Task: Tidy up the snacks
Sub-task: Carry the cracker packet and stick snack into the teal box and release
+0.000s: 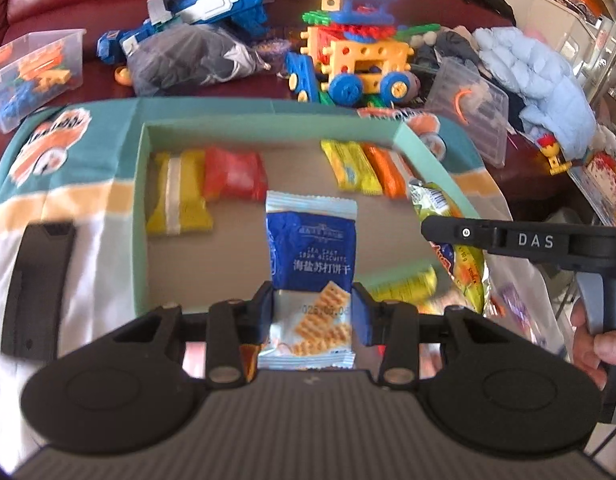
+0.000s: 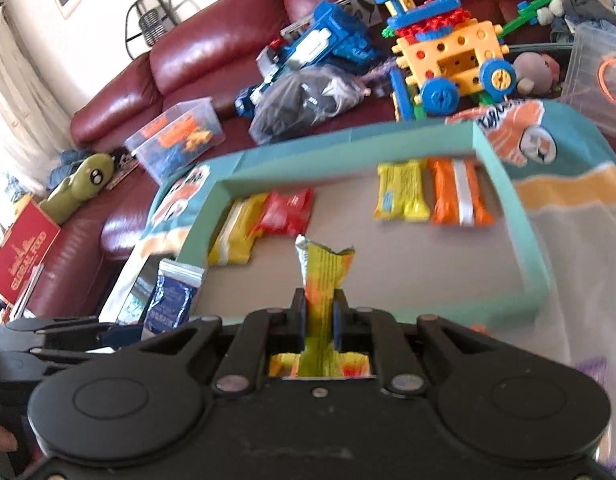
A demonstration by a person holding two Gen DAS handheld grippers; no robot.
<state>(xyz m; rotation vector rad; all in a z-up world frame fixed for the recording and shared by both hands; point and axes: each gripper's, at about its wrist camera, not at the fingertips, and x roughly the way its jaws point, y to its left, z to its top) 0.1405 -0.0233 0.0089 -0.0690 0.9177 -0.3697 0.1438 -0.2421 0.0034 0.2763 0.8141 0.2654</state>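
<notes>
Mid-carry w/ both loads: my left gripper [image 1: 311,312] has jaws clamped on the blue biscuit pack [image 1: 309,248], right gripper [image 2: 316,316] pinched tight on the yellow-green packet [image 2: 321,276], both frame-center above the teal box [image 2: 503,184]; next, prob lower each beside its row & release.

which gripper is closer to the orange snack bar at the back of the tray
Right, by a small margin. The right gripper, holding a yellow packet, is on the orange bar's side; the left gripper holds the blue packet mid-tray.

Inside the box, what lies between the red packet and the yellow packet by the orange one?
Bare box floor between red packet and yellow packet, seen in the right wrist view.
</notes>
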